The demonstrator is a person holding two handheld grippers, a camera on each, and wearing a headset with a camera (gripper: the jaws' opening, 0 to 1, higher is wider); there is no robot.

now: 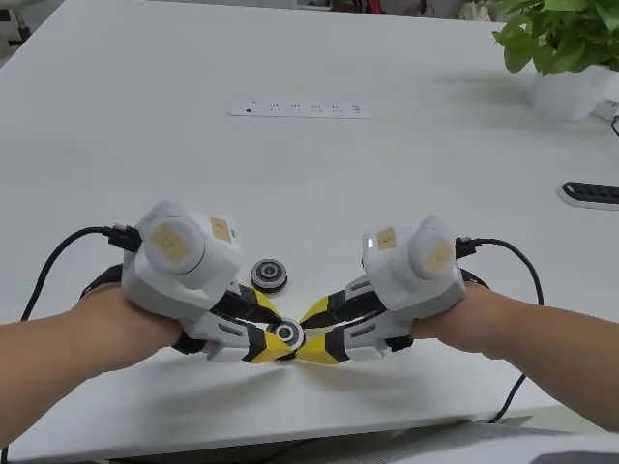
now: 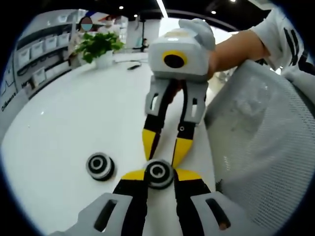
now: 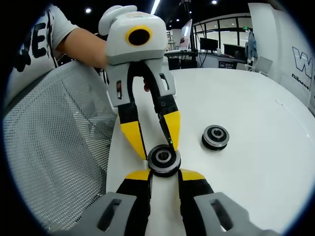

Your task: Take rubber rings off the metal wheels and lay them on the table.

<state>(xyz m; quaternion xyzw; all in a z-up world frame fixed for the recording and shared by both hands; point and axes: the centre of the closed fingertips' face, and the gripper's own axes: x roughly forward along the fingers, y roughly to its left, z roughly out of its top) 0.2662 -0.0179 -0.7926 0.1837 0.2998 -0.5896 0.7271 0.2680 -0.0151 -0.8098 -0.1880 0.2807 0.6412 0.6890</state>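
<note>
Your left claw was narrowed onto the metal wheel, with its yellow tips pressed against both sides of it. This was close to the near edge of the desk. The rubber ring sat around this wheel. Your right claw was pinching the same wheel from the opposite side. The tips crowded together there, so I could not tell whether they pressed on rubber or on metal. A second wheel lay flat just behind, apart from both claws. A mesh chair stood at the desk edge. Further back the desk was open as far as a power strip and a plant.
</note>
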